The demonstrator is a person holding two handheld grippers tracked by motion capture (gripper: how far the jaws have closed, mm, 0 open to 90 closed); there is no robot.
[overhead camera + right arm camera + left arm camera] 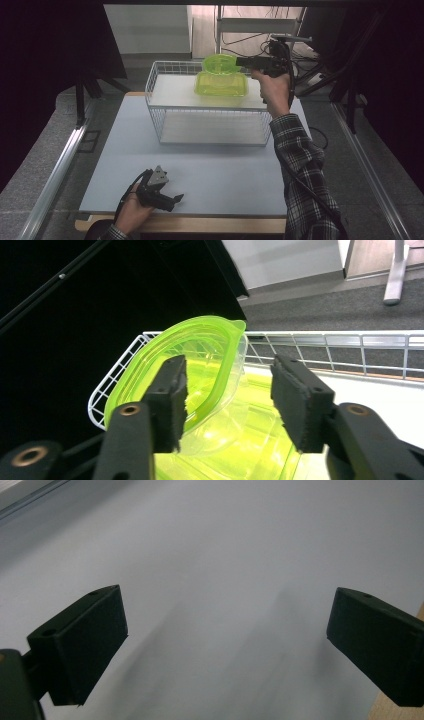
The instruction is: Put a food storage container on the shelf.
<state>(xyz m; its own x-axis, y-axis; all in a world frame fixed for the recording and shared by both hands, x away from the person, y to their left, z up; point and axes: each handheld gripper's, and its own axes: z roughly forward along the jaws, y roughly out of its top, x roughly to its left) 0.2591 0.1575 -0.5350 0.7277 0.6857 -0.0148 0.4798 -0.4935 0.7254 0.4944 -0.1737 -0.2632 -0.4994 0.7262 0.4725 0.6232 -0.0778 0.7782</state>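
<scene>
A small lime-green see-through bowl (218, 62) leans tilted on a larger lime-green container (221, 84), which rests on the top level of a white wire rack (155, 75). My right gripper (241, 62) reaches in level from the right at the bowl. In the right gripper view its jaws (227, 405) stand apart around the bowl's rim (200, 350), with a gap at the right pad (300, 410); the larger container (250, 450) lies below. My left gripper (175, 199) rests low near the table's front edge, open with nothing between its pads (85, 645).
The rack has a raised wire rim (350, 335) around its top and a lower shelf (210, 127). It stands at the back of the pale blue table (215, 170). A metal rail (60, 165) runs along the left, and cables and stands (300, 60) lie behind the rack.
</scene>
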